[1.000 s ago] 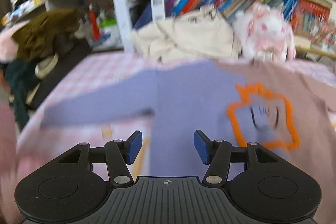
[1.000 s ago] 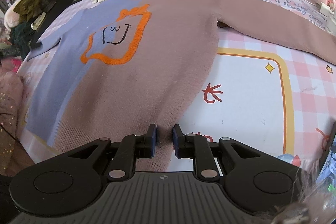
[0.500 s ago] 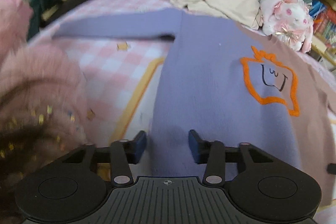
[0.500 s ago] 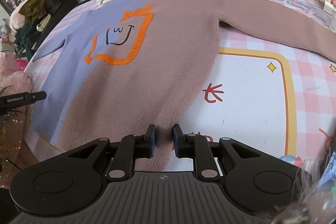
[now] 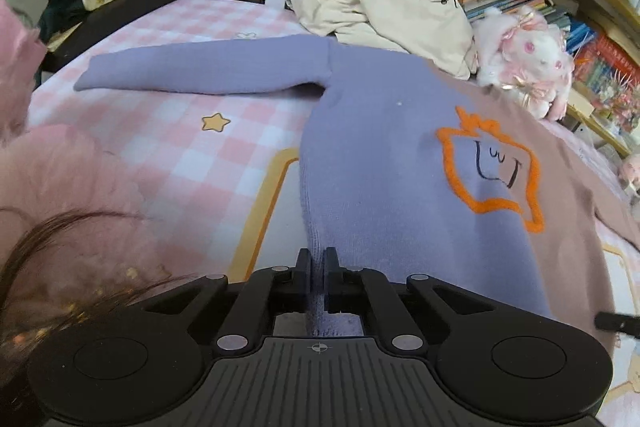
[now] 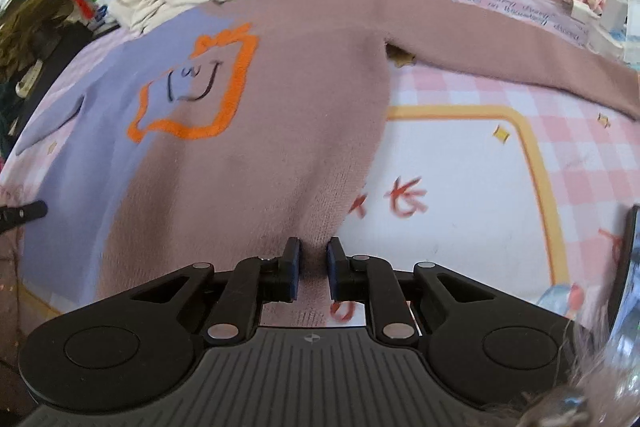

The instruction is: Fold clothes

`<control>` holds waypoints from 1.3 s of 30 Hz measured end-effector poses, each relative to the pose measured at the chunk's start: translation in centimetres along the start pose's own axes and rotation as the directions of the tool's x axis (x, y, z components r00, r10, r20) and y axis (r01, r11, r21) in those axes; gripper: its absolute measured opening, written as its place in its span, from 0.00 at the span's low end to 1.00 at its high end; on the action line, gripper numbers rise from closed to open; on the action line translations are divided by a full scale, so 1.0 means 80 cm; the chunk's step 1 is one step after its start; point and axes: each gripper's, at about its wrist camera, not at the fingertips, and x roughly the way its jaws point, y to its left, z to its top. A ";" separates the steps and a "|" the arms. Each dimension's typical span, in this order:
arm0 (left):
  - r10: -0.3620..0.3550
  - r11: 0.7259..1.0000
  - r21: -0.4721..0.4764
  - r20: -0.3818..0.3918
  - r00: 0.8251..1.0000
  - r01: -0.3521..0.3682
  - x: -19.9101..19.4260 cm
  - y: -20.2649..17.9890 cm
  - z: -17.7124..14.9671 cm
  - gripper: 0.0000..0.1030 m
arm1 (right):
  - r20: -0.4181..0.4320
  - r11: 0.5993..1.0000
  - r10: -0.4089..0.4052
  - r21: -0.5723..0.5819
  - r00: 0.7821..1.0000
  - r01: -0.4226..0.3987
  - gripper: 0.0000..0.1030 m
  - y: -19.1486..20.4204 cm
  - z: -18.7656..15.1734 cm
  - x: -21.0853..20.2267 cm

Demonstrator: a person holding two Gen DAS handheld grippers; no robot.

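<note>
The left hand-held gripper (image 5: 318,267) is pinching the lilac hem corner of the sweater (image 5: 400,163), its fingers nearly touching with only the knit between them. The right hand-held gripper (image 6: 313,259) is clamping the mauve hem corner, the gap a little wider. Ahead of both, the sweater is lying spread on the pink checked bed (image 6: 460,187), sleeves stretching outward.

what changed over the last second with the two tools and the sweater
The left tool swung down to the sweater's lilac hem corner and closed from wide open onto it. The right tool stayed pinched on the brown hem corner. The sweater still lies flat with sleeves spread.
</note>
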 end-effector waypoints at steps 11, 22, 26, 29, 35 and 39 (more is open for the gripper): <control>0.001 0.996 0.090 -0.025 1.000 0.002 -0.007 0.004 -0.007 0.04 | 0.034 0.993 -0.074 0.093 0.997 0.070 0.15 0.000 -0.020 -0.016; -0.001 0.983 0.182 -0.042 0.999 0.008 -0.007 -0.002 -0.010 0.09 | 0.042 0.989 -0.101 0.110 0.994 0.096 0.18 0.004 -0.017 -0.014; 0.009 0.980 0.200 -0.052 0.999 0.001 -0.005 -0.003 -0.010 0.11 | 0.045 0.988 -0.107 0.121 0.993 0.101 0.19 0.005 -0.019 -0.014; 0.010 0.979 0.204 -0.057 0.998 0.002 -0.004 -0.001 -0.010 0.12 | 0.043 0.987 -0.113 0.122 0.993 0.107 0.19 0.005 -0.020 -0.016; 0.012 0.975 0.222 -0.064 0.998 0.003 -0.001 0.000 -0.014 0.12 | 0.043 0.986 -0.117 0.121 0.992 0.111 0.20 0.006 -0.021 -0.017; -0.012 0.979 0.203 -0.066 0.998 0.025 0.000 0.006 -0.017 0.10 | 0.039 0.987 -0.116 0.118 0.992 0.111 0.20 0.005 -0.019 -0.017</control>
